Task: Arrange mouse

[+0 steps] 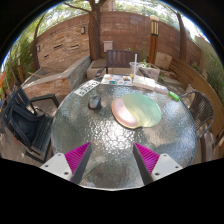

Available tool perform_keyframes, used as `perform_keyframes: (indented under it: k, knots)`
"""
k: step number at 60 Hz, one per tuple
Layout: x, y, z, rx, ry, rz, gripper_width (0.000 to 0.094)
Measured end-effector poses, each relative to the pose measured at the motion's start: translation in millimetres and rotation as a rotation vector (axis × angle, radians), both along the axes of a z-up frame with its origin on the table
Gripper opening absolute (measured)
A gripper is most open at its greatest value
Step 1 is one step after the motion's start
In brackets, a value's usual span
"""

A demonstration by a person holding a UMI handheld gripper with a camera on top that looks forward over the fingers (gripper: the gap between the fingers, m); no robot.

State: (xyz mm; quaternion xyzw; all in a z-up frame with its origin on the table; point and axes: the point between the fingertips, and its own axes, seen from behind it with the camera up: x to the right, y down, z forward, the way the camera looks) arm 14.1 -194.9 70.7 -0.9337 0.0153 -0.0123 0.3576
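A small dark mouse (pixel 94 101) lies on the round glass table (pixel 100 135), at the far left part of the top, well beyond my fingers. A round pale green and pink mat (pixel 136 110) lies to its right, near the table's middle. My gripper (pixel 113 157) hangs over the near part of the table. Its two fingers with magenta pads (pixel 79 155) stand wide apart with only bare glass between them. It holds nothing.
A dark metal chair (pixel 22 118) stands at the table's left and another chair (pixel 203 108) at its right. Boxes and small items (pixel 128 77) sit along the table's far edge. A brick wall (pixel 70 45) and a tree trunk (pixel 94 30) stand behind.
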Motion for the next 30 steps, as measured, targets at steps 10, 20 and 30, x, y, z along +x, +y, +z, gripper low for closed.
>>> perform_keyframes:
  k: [10, 20, 30]
  knots:
    - [-57.8, 129.4, -35.7, 0.049, 0.038, 0.018, 0.0857]
    - [-74.0, 220.6, -65.0, 0.070, -0.007, 0.012, 0.0828]
    - [-75.3, 257.2, -85.3, 0.061, -0.014, -0.005, 0.0662]
